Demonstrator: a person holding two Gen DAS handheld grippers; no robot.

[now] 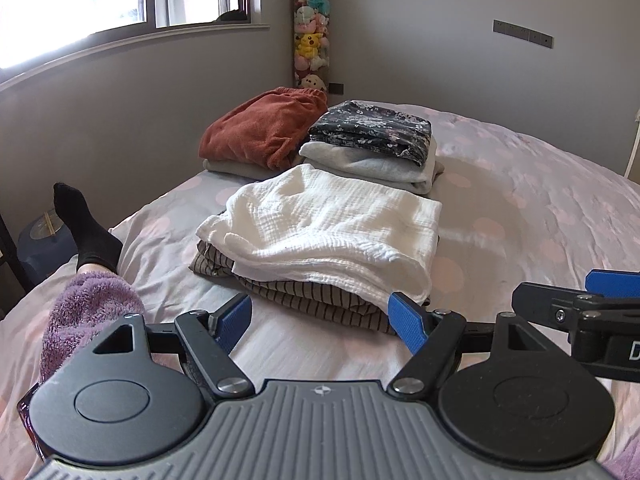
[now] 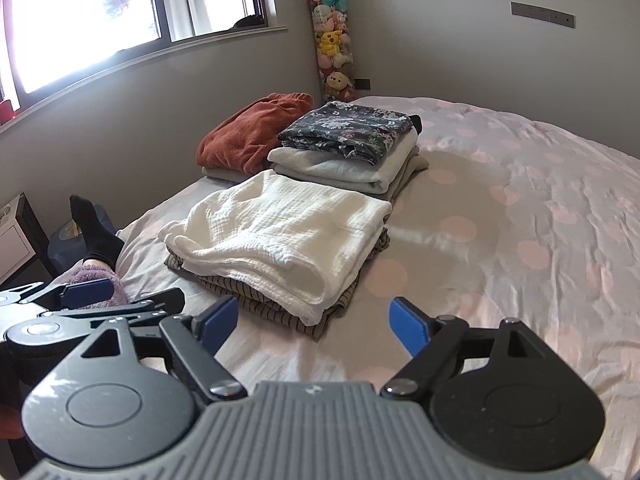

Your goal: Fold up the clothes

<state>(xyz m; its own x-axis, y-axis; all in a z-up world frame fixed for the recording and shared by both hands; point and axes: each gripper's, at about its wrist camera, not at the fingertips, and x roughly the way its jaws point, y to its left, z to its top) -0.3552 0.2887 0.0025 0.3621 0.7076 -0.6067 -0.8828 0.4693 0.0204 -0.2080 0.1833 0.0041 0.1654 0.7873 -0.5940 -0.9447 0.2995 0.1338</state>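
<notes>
A folded white garment [image 1: 324,224] lies on a folded striped garment [image 1: 320,300] on the bed; both show in the right wrist view too, white [image 2: 280,236] over striped [image 2: 256,300]. Behind them a dark floral garment [image 1: 372,128] tops a folded grey one [image 1: 368,164], next to a rust-red fleece [image 1: 260,128]. My left gripper [image 1: 320,320] is open and empty, just in front of the striped garment. My right gripper [image 2: 312,320] is open and empty, a little in front of the same pile and to its right.
The bed [image 2: 520,220] has a grey cover with pink dots. A person's leg in purple fleece [image 1: 84,308] and a black sock [image 1: 84,224] lies at the left edge. A tube of plush toys [image 1: 312,40] stands in the corner. A window [image 1: 100,4] is at the left.
</notes>
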